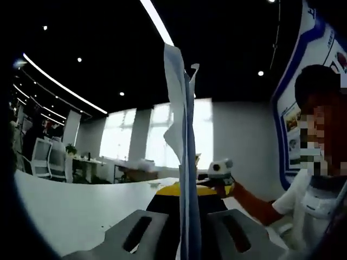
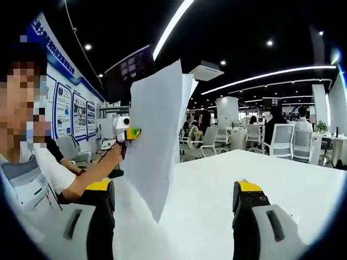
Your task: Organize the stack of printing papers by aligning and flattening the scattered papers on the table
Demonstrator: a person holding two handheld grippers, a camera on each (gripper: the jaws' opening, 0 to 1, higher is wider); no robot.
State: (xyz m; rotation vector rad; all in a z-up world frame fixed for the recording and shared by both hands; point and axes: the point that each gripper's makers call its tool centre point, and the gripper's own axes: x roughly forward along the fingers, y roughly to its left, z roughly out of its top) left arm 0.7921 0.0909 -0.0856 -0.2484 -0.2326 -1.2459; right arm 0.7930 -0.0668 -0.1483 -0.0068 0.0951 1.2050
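The left gripper [image 1: 184,230] was clamped on the papers [image 1: 181,151], which stood edge-on up the frame's center. In the right gripper view, those papers hung at center-left above the table [image 2: 260,173]; the right gripper [image 2: 174,208] gaped, holding nothing.

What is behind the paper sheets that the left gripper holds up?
Behind the paper sheets, the other gripper shows beside them, then bright windows. What lies directly behind the sheets is covered.
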